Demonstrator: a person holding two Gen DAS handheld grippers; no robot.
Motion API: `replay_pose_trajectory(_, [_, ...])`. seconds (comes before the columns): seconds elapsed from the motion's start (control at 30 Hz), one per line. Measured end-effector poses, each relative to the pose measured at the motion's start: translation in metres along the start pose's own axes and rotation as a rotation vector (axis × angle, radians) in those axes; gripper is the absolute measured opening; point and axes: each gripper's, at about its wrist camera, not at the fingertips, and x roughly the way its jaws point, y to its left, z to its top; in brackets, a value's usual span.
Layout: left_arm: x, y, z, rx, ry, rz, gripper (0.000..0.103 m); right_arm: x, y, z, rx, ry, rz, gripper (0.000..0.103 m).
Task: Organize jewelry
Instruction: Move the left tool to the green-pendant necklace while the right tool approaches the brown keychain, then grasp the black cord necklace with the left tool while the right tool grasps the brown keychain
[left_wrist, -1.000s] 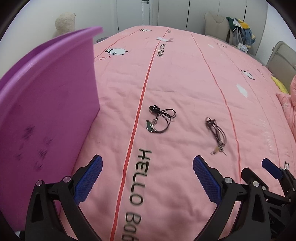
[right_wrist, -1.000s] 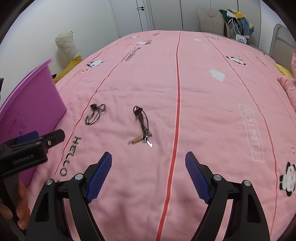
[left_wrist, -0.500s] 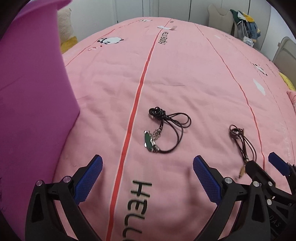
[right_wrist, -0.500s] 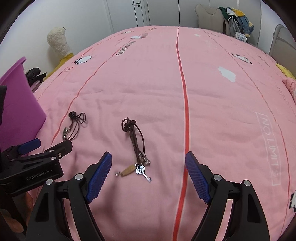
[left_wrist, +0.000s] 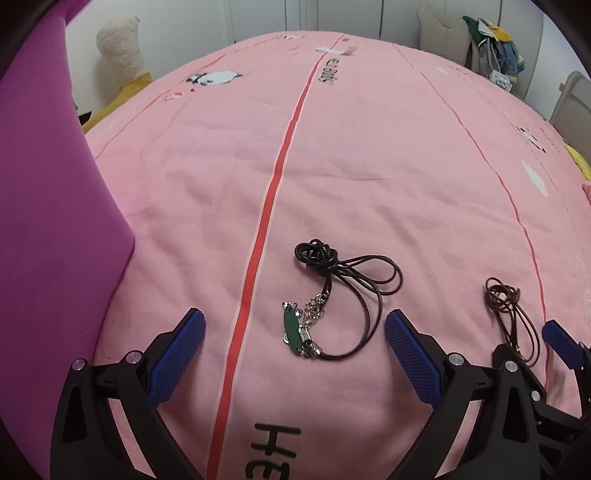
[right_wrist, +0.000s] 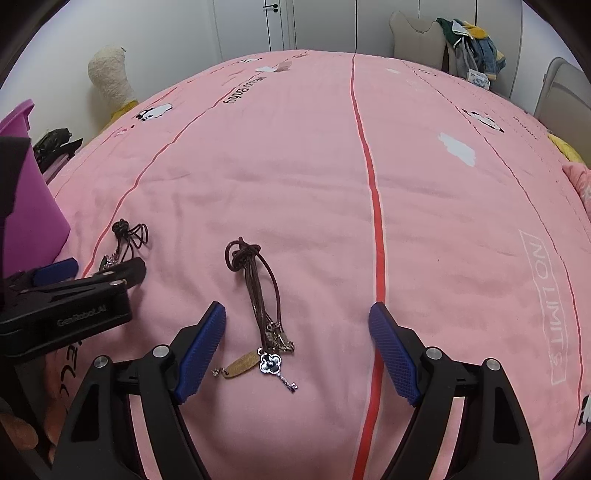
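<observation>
Black necklace (left_wrist: 334, 295) lies between the open left claw (left_wrist: 293, 352).

A pink bed (left_wrist: 369, 177) is carrying a black cord necklace (left_wrist: 332, 295) and a brown cord necklace (right_wrist: 258, 302), lying near its left edge, apart.

Right gripper (right_wrist: 295, 347) jaws wide apart, brown cord necklace (right_wrist: 258, 291) between fingers, key charm (right_wrist: 275, 367) nearer left finger, untouched, pink bedspread (right_wrist: 443, 240) beneath.

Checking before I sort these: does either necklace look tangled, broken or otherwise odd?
Nothing looks broken. The black necklace and the brown necklace both lie loose on the pink bedspread, cords bunched and knotted rather than laid out.
</observation>
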Motion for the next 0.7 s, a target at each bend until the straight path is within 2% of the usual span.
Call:
replay_pose_trajectory(0.13, [0.002,-0.002,0.002,0.002,-0.017,0.008,0.097,0.003,0.001,0.001,-0.005,-0.001,-0.005,0.076])
replay_pose_trajectory(0.23, [0.004,-0.003,0.001,0.014,-0.022,0.014,0.097,0.003,0.003,0.002,-0.010,-0.014,-0.013,0.067])
replay_pose_trajectory(0.33, [0.005,-0.002,0.002,0.004,-0.027,0.012,0.097,0.007,0.005,0.003,-0.020,-0.008,-0.025,0.061])
replay_pose_trajectory(0.4, [0.005,-0.003,0.001,0.000,-0.032,0.016,0.096,0.007,0.006,0.003,-0.029,-0.012,-0.034,0.054])
replay_pose_trajectory(0.47, [0.004,-0.004,0.000,-0.004,-0.036,0.020,0.094,0.008,0.009,0.004,-0.044,-0.011,-0.040,0.041])
replay_pose_trajectory(0.53, [0.003,-0.007,-0.002,0.002,-0.035,0.030,0.090,0.008,0.013,0.005,-0.070,-0.010,-0.044,0.035])
replay_pose_trajectory(0.63, [-0.003,-0.017,-0.003,0.040,-0.033,0.027,0.072,0.009,0.020,0.005,-0.112,-0.007,-0.045,0.022])
replay_pose_trajectory(0.7, [-0.005,-0.023,-0.003,0.061,-0.029,0.006,0.050,0.009,0.020,0.006,-0.112,0.000,-0.032,0.011])
